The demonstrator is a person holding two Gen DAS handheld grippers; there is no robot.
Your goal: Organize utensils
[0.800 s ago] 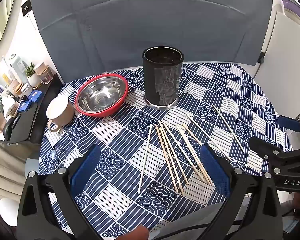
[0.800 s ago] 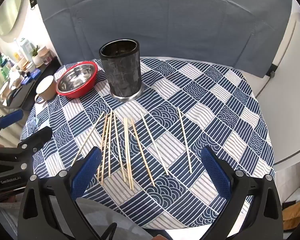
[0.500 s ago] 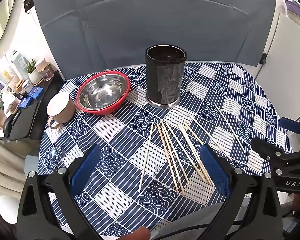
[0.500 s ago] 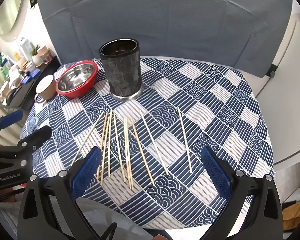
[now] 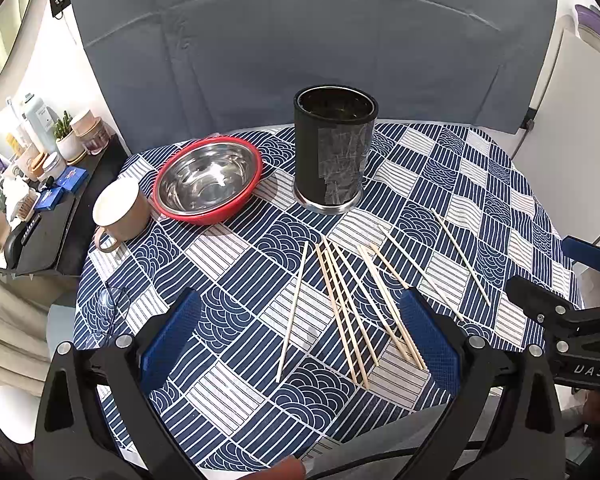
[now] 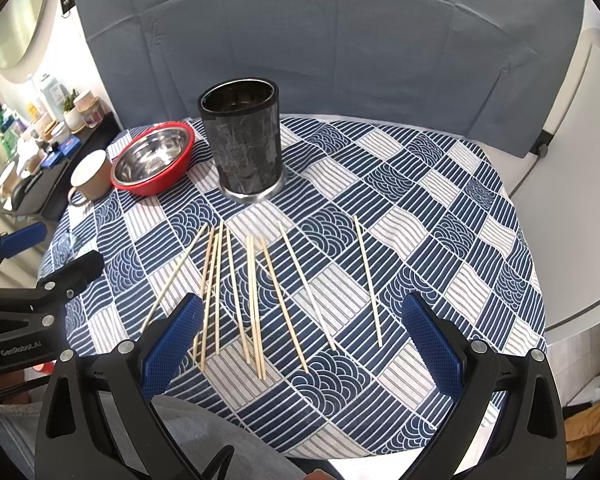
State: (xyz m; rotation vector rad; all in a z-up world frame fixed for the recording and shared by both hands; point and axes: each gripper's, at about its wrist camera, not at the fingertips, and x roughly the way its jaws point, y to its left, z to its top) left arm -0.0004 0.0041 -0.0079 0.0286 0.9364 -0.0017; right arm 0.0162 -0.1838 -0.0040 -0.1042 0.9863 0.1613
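While both grippers hover over the near edge of the table, these things show:

Writing on right gripper: the letters "DAS" in white on the black body of the right gripper (image 5: 572, 280), seen at the right edge of the left wrist view.
Writing on left gripper: "GenRobot.AI" in white on the body of the left gripper (image 6: 40, 256), seen at the left edge of the right wrist view.
Left gripper state: its blue pads (image 5: 172, 336) stand wide apart, nothing between them, nothing held.
Right gripper state: its blue pads (image 6: 432, 344) are also spread wide, holding nothing.
Chopsticks: about ten wooden chopsticks (image 5: 342, 312) lie loose on the tablecloth, near the person, most in a rough fan; one (image 6: 367, 280) lies apart at the right.
Utensil holder: a black cylinder holder (image 5: 334, 148) stands upright beyond the chopsticks, with clear tape patches on its side; the inside looks empty.
Bowl: a steel bowl with red outside (image 5: 208, 180) is just left of the holder.
Mug: a beige mug (image 5: 118, 210) stands left of the bowl, close to it.
Tablecloth: blue and white patchwork pattern (image 6: 440, 208) covers the round table.
Side shelf: far left, a dark shelf (image 5: 40, 216) with bottles, jars and a small plant; labels too small to read.
In the way: nothing lies between the grippers and the chopsticks.
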